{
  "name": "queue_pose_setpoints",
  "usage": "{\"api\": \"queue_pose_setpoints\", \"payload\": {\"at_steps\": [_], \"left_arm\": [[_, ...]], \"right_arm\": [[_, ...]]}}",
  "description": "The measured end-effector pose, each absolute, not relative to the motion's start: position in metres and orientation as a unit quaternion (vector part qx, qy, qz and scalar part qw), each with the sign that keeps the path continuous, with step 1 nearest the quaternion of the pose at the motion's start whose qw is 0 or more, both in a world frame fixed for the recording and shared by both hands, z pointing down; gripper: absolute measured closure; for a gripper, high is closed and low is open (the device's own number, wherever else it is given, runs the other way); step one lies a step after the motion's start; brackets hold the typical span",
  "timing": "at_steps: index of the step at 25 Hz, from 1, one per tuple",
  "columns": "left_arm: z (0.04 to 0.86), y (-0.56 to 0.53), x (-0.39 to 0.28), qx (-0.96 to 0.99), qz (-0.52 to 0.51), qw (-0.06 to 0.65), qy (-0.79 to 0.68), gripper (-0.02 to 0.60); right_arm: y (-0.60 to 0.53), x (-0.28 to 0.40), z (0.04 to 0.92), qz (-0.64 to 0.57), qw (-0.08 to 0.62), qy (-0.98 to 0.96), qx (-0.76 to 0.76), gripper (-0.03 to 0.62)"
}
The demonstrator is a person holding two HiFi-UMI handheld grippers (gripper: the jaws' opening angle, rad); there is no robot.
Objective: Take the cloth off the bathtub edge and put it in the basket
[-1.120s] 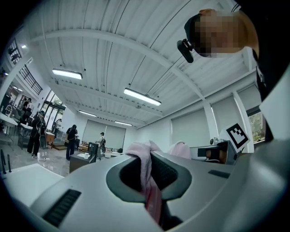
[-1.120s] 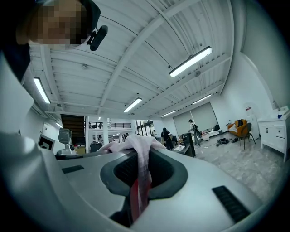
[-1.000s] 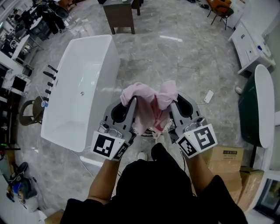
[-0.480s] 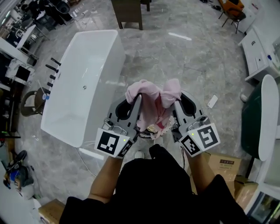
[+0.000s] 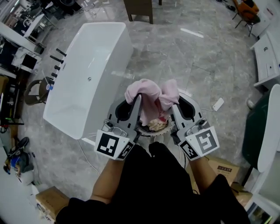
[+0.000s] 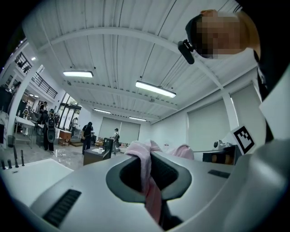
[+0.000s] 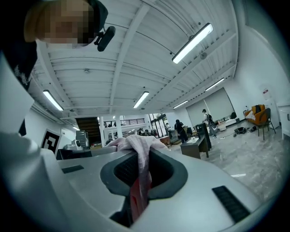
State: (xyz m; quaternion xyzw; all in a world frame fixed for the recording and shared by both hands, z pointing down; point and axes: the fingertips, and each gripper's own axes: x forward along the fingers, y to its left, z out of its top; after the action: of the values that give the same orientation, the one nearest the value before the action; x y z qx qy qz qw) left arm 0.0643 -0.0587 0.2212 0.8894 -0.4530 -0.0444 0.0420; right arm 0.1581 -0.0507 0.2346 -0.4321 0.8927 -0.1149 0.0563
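Note:
A pink cloth (image 5: 151, 97) hangs between my two grippers, held up in front of the person's body. My left gripper (image 5: 137, 97) is shut on the cloth's left part, and pink fabric (image 6: 146, 165) runs down between its jaws. My right gripper (image 5: 170, 101) is shut on the cloth's right part, where the fabric (image 7: 141, 163) is bunched over its jaw tips. Below the hanging cloth sits the round basket (image 5: 151, 130), with light-coloured things inside, mostly hidden by the cloth and grippers. The white bathtub (image 5: 85, 78) stands to the left, its edge bare.
A dark stool or small table (image 5: 141, 9) stands beyond the tub. A white power strip (image 5: 217, 104) lies on the marble floor at right. Cardboard boxes (image 5: 223, 168) sit at lower right, another (image 5: 46, 200) at lower left. A dark green tub (image 5: 262, 127) is at far right.
The view has drifted so the tub sits higher and further right in frame. Both grippers keep their hold on the cloth, and the basket under it shows more.

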Motion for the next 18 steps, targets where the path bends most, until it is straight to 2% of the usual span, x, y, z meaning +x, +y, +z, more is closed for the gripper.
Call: {"api": "queue_pose_setpoints", "payload": {"at_steps": [7,18], "left_arm": [[0.233,-0.068,0.067,0.89,-0.028,0.035,-0.454,0.549],[0.276,-0.061,0.065,0.89,-0.013,0.073,-0.449,0.549]], "right_arm": [[-0.053,0.161,0.242,-0.114,0.055,0.892,-0.433,0.546],[-0.049,0.155,0.278,-0.132,0.032,0.889,-0.436,0.546]]}}
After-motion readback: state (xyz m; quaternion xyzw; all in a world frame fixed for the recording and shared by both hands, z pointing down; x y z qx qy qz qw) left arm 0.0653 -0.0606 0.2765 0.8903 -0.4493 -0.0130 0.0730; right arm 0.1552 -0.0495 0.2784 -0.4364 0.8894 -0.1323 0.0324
